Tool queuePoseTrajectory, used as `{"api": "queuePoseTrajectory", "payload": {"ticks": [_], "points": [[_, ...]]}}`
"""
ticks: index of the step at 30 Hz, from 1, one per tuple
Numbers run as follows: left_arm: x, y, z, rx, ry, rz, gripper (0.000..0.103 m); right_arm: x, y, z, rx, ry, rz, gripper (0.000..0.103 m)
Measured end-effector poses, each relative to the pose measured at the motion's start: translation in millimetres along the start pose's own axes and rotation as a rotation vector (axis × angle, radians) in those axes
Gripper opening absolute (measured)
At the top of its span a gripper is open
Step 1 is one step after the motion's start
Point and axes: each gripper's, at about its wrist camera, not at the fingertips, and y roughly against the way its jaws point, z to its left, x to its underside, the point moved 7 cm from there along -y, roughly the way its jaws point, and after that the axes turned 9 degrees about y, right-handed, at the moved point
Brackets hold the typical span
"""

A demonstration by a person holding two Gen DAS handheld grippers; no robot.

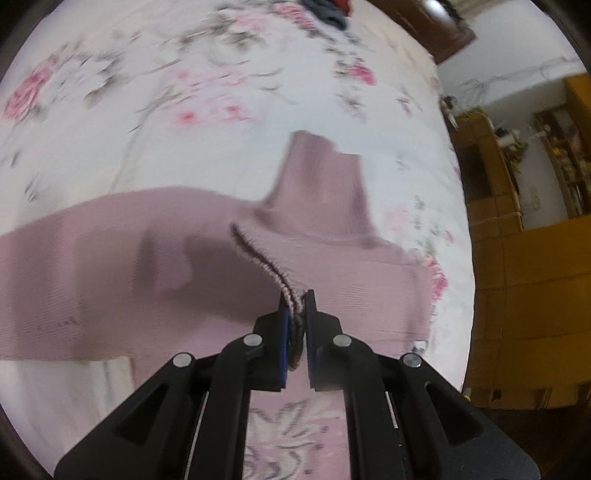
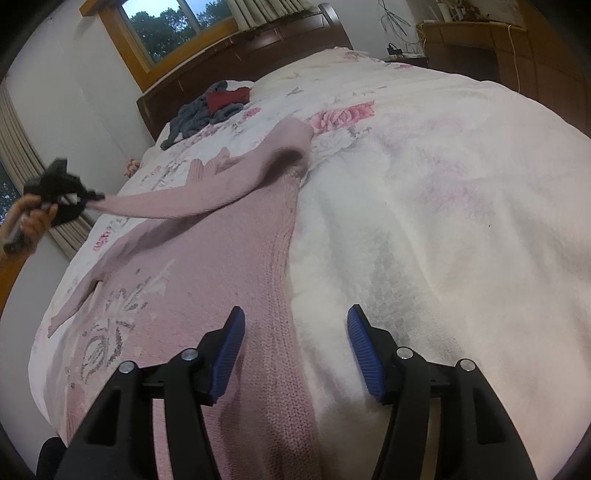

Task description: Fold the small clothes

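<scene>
A pink knitted sweater (image 2: 207, 258) lies spread on the bed, with a pale leaf pattern on its front. My left gripper (image 1: 295, 314) is shut on the cuff of one sleeve (image 1: 266, 258), which hangs lifted above the sweater body (image 1: 92, 280). In the right wrist view that same left gripper (image 2: 92, 197) appears at the far left, held by a hand, pulling the sleeve (image 2: 184, 201) out over the sweater. My right gripper (image 2: 295, 332) stands open low over the sweater's right side edge, nothing between its blue pads (image 2: 231, 350).
A floral white bedspread (image 2: 443, 184) covers the bed. A pile of grey and red clothes (image 2: 210, 107) lies near the dark wooden headboard (image 2: 258, 40). Yellow wooden furniture (image 1: 535, 277) stands beyond the bed's edge. A window (image 2: 159, 26) is behind the headboard.
</scene>
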Motion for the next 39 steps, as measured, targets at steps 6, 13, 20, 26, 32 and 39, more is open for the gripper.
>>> {"api": "queuePoseTrajectory", "payload": {"ticks": [6, 13, 20, 26, 32, 39], "points": [[-8.5, -7.7, 54.0, -0.023, 0.063, 0.003, 0.005, -0.3, -0.7, -1.4, 0.002, -0.004, 0.003, 0.059], [-8.6, -42.6, 107.0, -0.08, 0.107, 0.03, 0.006, 0.7, -2.8, -1.5, 0.009, -0.003, 0.01, 0.059], [-9.1, -48.5, 117.3, -0.23, 0.035, -0.042, 0.012, 1.4, -5.1, -2.1, 0.009, -0.004, 0.014, 0.059], [-6.5, -5.3, 69.7, -0.031, 0.034, -0.179, 0.03, 1.6, -6.7, -1.7, 0.003, -0.014, 0.009, 0.061], [12.1, -67.4, 79.8, -0.19, -0.023, -0.083, 0.03, 2.3, -6.9, -1.5, 0.01, 0.001, 0.017, 0.062], [13.4, -35.5, 121.2, -0.16, 0.08, -0.126, 0.049, -0.3, -3.6, 5.0, 0.024, 0.023, 0.041, 0.065]]}}
